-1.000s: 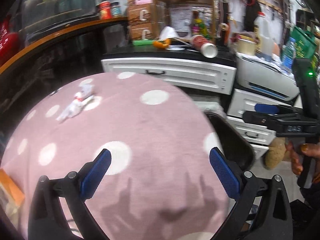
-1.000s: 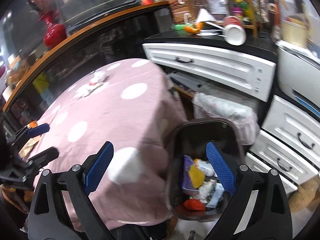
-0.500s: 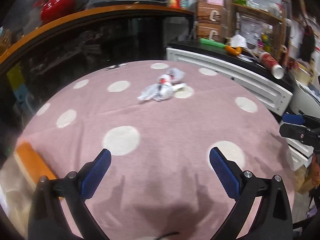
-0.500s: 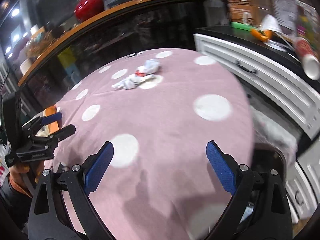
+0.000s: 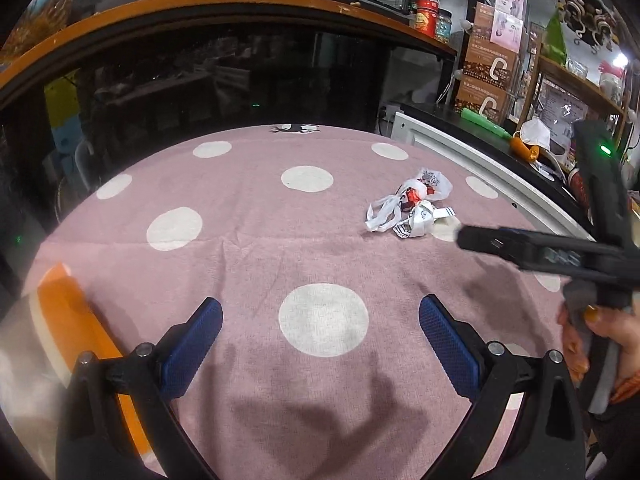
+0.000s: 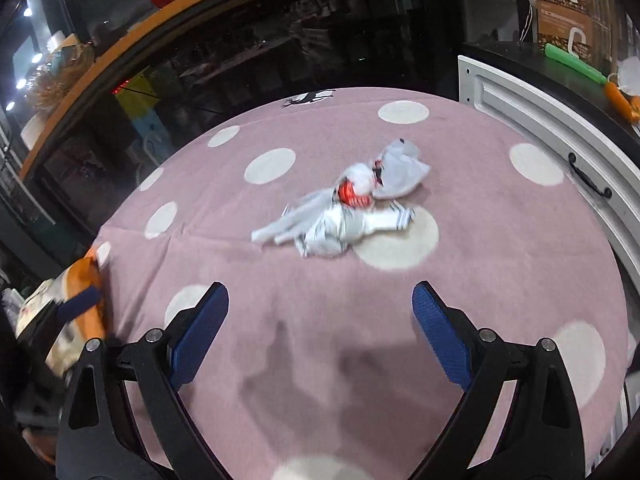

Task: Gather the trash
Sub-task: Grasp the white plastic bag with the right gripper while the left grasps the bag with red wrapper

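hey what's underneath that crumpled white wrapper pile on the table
The crumpled white wrappers lie on the pink polka-dot cloth, partly over one white dot. Whatever is beneath the cloth is covered and cannot be seen.

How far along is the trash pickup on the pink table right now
Done: nothing in these views confirms it; no bin is in sight. In hand: nothing, since the left gripper and the right gripper are both open and empty, and the right one points at the crumpled wrappers. Left: that white and red clump lies untouched on the polka-dot tablecloth, ahead of the right gripper's fingertips.
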The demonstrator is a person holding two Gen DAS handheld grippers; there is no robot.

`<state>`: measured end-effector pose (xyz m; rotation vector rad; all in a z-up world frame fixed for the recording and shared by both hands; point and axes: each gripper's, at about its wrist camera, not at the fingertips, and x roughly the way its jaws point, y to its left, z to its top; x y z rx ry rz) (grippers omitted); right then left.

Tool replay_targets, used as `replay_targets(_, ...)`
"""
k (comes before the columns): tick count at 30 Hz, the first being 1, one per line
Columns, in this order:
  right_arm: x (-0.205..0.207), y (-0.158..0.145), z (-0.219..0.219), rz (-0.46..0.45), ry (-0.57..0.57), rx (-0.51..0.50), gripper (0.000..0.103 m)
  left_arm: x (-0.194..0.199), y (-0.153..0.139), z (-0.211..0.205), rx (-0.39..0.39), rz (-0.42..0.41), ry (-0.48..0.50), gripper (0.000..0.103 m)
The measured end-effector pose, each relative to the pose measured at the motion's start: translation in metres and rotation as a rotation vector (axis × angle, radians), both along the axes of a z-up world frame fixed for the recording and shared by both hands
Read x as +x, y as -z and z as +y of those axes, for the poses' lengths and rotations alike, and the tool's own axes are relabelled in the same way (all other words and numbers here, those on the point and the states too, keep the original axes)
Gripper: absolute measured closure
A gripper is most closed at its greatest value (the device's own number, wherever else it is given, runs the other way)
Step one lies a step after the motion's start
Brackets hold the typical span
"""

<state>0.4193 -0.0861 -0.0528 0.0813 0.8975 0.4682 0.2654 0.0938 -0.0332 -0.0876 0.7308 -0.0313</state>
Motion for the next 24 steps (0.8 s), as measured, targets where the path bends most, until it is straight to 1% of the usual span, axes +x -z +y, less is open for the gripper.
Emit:
replay_targets(1, 0.011, 0.002, 0.007, 0.001, 0.016, -0.011, 0.013, 0.001, 0.001, 0.000, 0.006, 0.001, -0.001, 0.006)
replay_targets(2, 0.018, 0.005, 0.012, 0.006, 0.026, -0.014, 0.018, 0.001, 0.001, 0.000, 0.013, -0.004, -0.003, 0.006)
replay_targets(4, 0.034, 0.012, 0.018, 0.025, 0.052, -0.013, 0.026, 0.002, 0.002, 0.001, 0.020, -0.013, -0.008, 0.006)
replay_targets(6, 0.045, 0.020, 0.021, 0.054, 0.075, -0.010, 0.030, 0.003, 0.003, 0.002, 0.015, -0.016, -0.010, 0.006)
replay_targets(7, 0.049, 0.024, 0.023, 0.063, 0.088, -0.008, 0.034, 0.004, 0.004, 0.003, 0.008, -0.017, -0.009, 0.006)
replay_targets(9, 0.053, 0.029, 0.026, 0.067, 0.099, -0.012, 0.044, 0.003, 0.005, 0.004, 0.004, -0.020, -0.008, 0.006)
replay_targets(10, 0.056, 0.031, 0.027, 0.074, 0.099, -0.012, 0.055, 0.003, 0.005, 0.004, 0.004, -0.022, -0.008, 0.006)
replay_targets(11, 0.057, 0.033, 0.027, 0.080, 0.098, -0.005, 0.062, 0.004, 0.006, 0.005, 0.002, -0.022, -0.007, 0.006)
replay_targets(12, 0.057, 0.033, 0.027, 0.076, 0.102, -0.003, 0.065, 0.004, 0.007, 0.005, -0.001, -0.020, -0.006, 0.006)
replay_targets(15, 0.054, 0.032, 0.022, 0.063, 0.105, 0.011, 0.069, 0.005, 0.010, 0.006, -0.016, -0.010, -0.003, 0.006)
replay_targets(20, 0.036, 0.025, 0.014, 0.053, 0.076, 0.034, 0.070, 0.006, 0.013, 0.003, -0.012, 0.003, 0.007, 0.006)
replay_targets(24, 0.011, 0.015, 0.004, 0.021, 0.030, 0.020, 0.070, 0.009, 0.009, -0.004, 0.014, 0.002, 0.024, 0.006)
